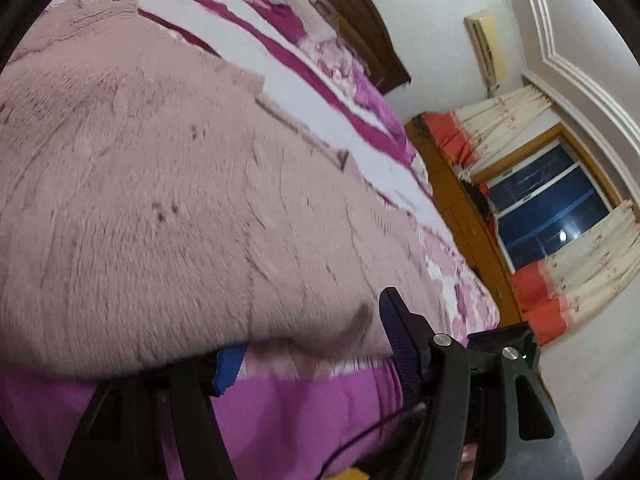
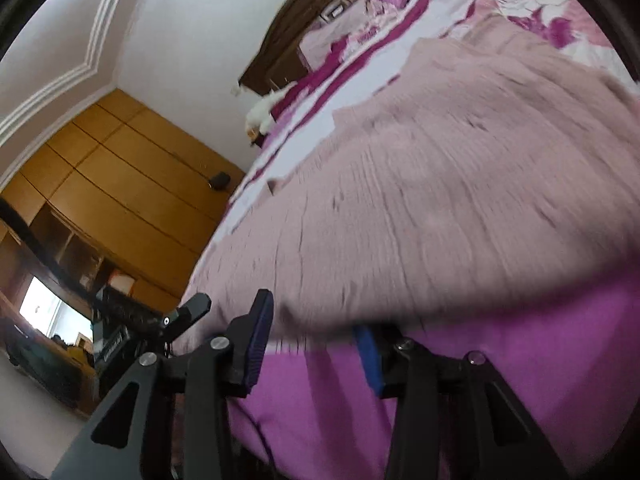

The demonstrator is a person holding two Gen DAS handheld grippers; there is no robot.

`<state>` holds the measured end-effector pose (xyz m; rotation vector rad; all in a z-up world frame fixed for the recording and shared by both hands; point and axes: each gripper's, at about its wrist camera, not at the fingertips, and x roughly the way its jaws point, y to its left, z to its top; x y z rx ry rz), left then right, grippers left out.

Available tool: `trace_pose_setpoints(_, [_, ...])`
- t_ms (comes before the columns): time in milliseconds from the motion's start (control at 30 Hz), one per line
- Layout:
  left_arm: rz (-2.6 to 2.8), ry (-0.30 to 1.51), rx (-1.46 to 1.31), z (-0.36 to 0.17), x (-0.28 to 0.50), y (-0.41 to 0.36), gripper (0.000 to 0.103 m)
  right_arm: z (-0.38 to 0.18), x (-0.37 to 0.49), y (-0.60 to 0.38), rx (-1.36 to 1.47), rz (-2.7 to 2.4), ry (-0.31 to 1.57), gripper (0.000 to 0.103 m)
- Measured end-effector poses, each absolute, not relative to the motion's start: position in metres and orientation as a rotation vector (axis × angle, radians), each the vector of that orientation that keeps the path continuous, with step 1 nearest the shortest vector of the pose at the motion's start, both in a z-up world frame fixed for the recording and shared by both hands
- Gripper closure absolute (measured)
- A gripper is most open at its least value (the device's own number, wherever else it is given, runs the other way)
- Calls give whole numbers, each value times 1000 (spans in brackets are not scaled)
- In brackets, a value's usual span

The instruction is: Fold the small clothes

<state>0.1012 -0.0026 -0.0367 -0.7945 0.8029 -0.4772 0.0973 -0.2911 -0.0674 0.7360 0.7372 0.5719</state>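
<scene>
A dusty-pink knitted garment lies spread flat on the bed, and it also fills the right wrist view. My left gripper is at the garment's near hem with its jaws apart. The hem drapes over the tip of its blue pad, while the purple pad stands beside the cloth. My right gripper is at the same near edge, also open. Its purple pad and blue pad sit just under the blurred hem. Neither gripper's pads press on the cloth.
The bed has a magenta sheet and a striped pink-and-white cover, with a dark wooden headboard at the far end. A window with orange-and-cream curtains is beside the bed. A wooden wardrobe stands on the other side.
</scene>
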Motion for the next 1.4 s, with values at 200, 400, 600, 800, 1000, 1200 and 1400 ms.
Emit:
trace_pose_setpoints(200, [-493, 745, -784, -39, 97, -3, 64, -66, 104, -267, 725, 599, 649, 53])
trace_pose_setpoints(400, [-423, 736, -748, -36, 97, -5, 103, -62, 114, -254, 705, 587, 651, 86])
trace_pose_setpoints(600, [-370, 855, -877, -11, 80, 2, 103, -43, 107, -259, 901, 489, 869, 88])
trace_pose_setpoints(800, [-267, 1025, -923, -38, 80, 0, 103, -74, 111, -260, 973, 411, 1029, 86])
trace_pose_setpoints(1000, [-320, 1041, -1074, -53, 61, 17, 102, -81, 89, -294, 1105, 493, 963, 68])
trace_pose_setpoints(1200, [-345, 1006, -809, -17, 30, 3, 100, -37, 64, -339, 904, 590, 900, 51])
trace_pose_setpoints(1400, [-349, 845, -442, 47, 32, -37, 100, 17, 96, -391, 695, 592, 738, 30])
